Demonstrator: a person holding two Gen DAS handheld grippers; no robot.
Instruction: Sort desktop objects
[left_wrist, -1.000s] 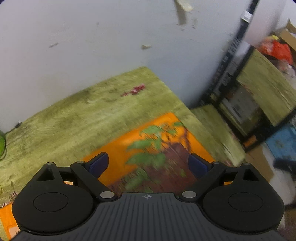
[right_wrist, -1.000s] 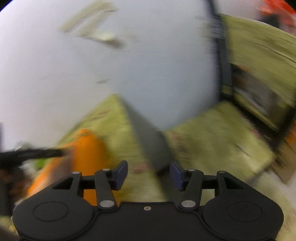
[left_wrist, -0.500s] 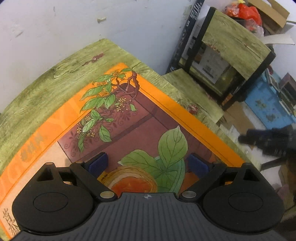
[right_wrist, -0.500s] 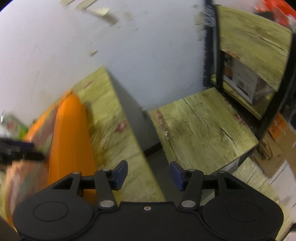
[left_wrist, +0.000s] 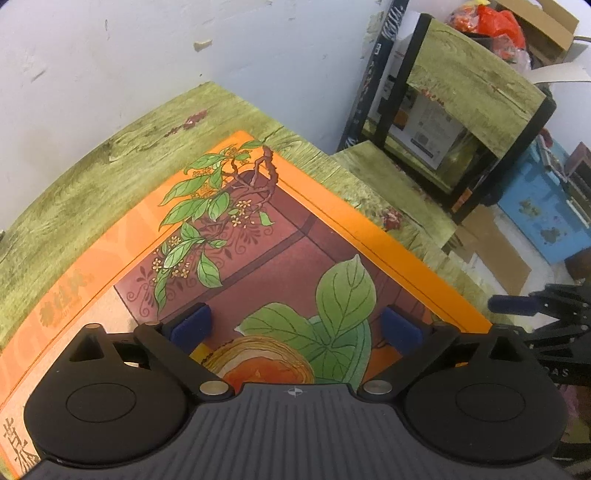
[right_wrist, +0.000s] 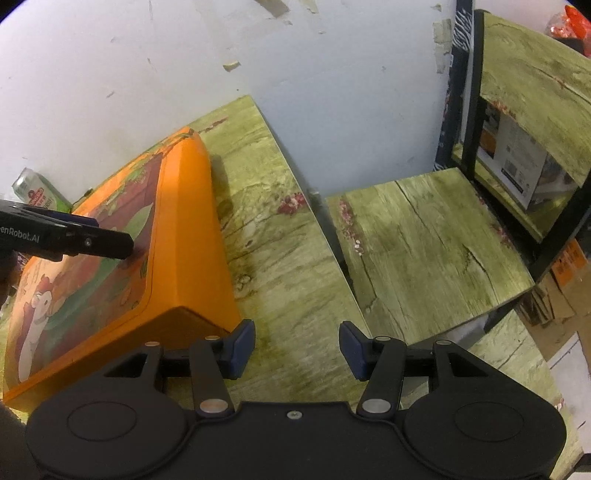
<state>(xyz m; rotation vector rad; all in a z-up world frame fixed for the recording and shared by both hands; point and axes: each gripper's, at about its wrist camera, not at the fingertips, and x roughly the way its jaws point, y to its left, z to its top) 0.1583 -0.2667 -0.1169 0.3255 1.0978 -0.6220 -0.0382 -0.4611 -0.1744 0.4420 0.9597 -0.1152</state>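
Left tool (left_wrist: 295, 326) wide above the orange box (left_wrist: 295, 243) — right tool (right_wrist: 297, 345) wide, just beside it

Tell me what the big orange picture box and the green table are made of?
The flat orange box with printed leaves looks like cardboard with a smooth printed coating: sharp folded corners, matte sheen. The greenish wood-grain table looks like board under a printed wood-pattern film, judging by its worn red patches, though it could be painted wood.

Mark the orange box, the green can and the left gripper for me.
orange box (right_wrist: 192, 236), right wrist view, on its plain orange side wall.
green can (right_wrist: 37, 190), right wrist view, on its label, behind the box by the wall.
left gripper (left_wrist: 295, 325), left wrist view, midway between its blue fingers, over the box lid.
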